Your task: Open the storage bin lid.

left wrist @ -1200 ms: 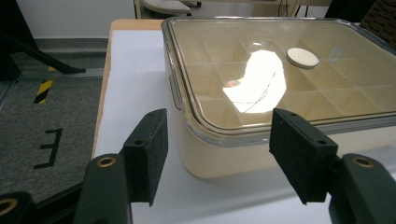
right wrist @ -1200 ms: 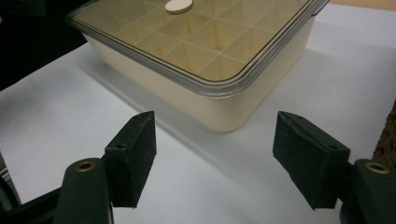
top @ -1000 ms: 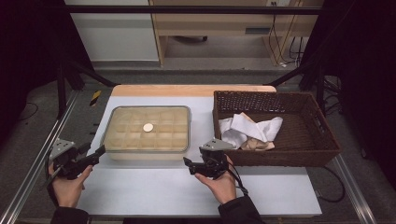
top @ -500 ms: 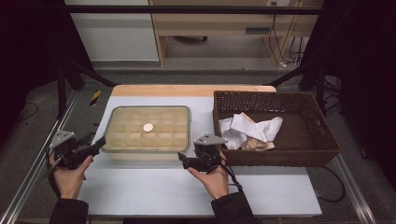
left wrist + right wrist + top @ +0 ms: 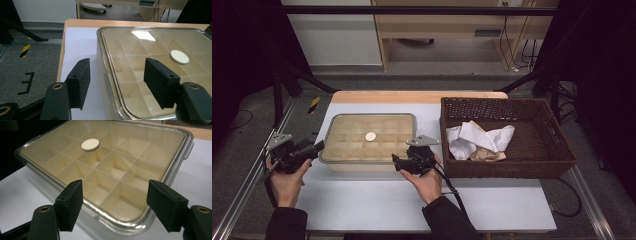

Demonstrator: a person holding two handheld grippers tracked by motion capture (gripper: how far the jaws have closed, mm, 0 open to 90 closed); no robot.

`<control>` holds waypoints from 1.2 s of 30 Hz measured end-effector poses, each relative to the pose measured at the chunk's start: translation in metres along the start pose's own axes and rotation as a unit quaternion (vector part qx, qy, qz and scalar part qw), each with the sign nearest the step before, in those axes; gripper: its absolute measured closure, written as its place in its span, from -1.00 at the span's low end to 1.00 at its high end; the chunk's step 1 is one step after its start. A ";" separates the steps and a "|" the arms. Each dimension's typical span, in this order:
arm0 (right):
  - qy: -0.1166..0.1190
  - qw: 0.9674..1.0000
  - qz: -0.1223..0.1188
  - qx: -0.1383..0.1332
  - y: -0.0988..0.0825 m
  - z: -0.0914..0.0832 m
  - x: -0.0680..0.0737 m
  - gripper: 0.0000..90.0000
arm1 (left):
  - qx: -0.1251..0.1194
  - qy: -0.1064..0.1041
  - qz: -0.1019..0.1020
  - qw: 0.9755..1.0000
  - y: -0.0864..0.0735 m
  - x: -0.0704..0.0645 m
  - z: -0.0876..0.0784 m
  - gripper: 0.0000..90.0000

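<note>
Both grippers have closed in on the box since the earlier pics: the left one slid rightward to the box's left end, and the right one shifted left + forward to its near right corner.

L to R now: left gripper [image 5: 314,148] sits at the table's left edge, held by the left hand [image 5: 287,182], jaws spread wide. In the left gripper view the jaws straddle the left rim of the compartment box [image 5: 140,72]: one pad [image 5: 79,82] outside over the white table [image 5: 77,45], the other pad [image 5: 160,83] over the clear lid. Not clamped on anything; can't tell if a pad touches.

Box lies mid-table, left of centre, lid on, w/ a small white disc [image 5: 370,136] on top of the lid, roughly central. Grid of dividers visible thru the lid.

Right gripper [image 5: 398,161], in the right hand [image 5: 427,182], is at the box's near right corner, jaws also wide apart. In the right gripper view that rounded corner sits between the two pads, nothing gripped.

Far right: brown wicker basket [image 5: 557,160] w/ crumpled white cloth [image 5: 477,140] inside, just beside the box, not touching as far as I can see.
</note>
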State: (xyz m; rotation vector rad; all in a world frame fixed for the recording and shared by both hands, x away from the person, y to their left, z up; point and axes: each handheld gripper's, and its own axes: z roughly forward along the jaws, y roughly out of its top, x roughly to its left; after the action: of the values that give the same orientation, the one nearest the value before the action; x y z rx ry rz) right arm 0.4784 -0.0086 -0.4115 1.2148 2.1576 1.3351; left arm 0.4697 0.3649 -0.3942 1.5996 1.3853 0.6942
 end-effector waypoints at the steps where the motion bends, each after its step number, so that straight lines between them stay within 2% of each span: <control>1: -0.005 1.000 0.000 -0.005 0.003 0.002 0.000 -0.34 | 0.000 0.000 -0.001 1.000 0.001 0.001 0.001 -0.17; 5: -0.006 1.000 0.014 -0.016 0.011 0.010 -0.004 -0.34 | 0.007 0.001 -0.002 1.000 0.005 0.005 0.009 -0.17; 9: -0.012 0.999 0.026 -0.024 0.021 0.015 -0.009 -0.35 | 0.016 -0.002 0.007 1.000 0.008 0.007 0.019 -0.16; 14: -0.032 0.999 0.032 -0.021 0.033 0.026 -0.015 -0.36 | 0.018 -0.014 0.002 1.000 0.011 0.009 0.032 -0.16; 17: -0.043 0.998 0.036 -0.016 0.037 0.032 -0.020 -0.36 | 0.030 -0.012 0.005 0.999 0.010 0.011 0.041 -0.16; 24: -0.054 0.997 0.061 -0.004 0.040 0.048 -0.033 -0.38 | 0.056 -0.009 0.004 0.998 0.007 0.017 0.057 -0.17; 30: -0.069 0.996 0.060 0.007 0.041 0.056 -0.039 -0.39 | 0.060 -0.023 -0.005 0.998 0.006 0.021 0.066 -0.18; 31: -0.068 0.995 0.066 0.009 0.041 0.057 -0.039 -0.39 | 0.062 -0.026 -0.007 0.998 0.006 0.021 0.067 -0.19; 36: -0.075 0.995 0.065 0.007 0.042 0.061 -0.043 -0.38 | 0.066 -0.031 0.002 0.997 0.009 0.019 0.071 -0.21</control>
State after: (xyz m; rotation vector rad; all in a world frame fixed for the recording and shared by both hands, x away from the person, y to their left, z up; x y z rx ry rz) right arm 0.5632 0.0003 -0.4135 1.4346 2.0179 1.2367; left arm 0.5388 0.3655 -0.4215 1.7129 1.4072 0.5608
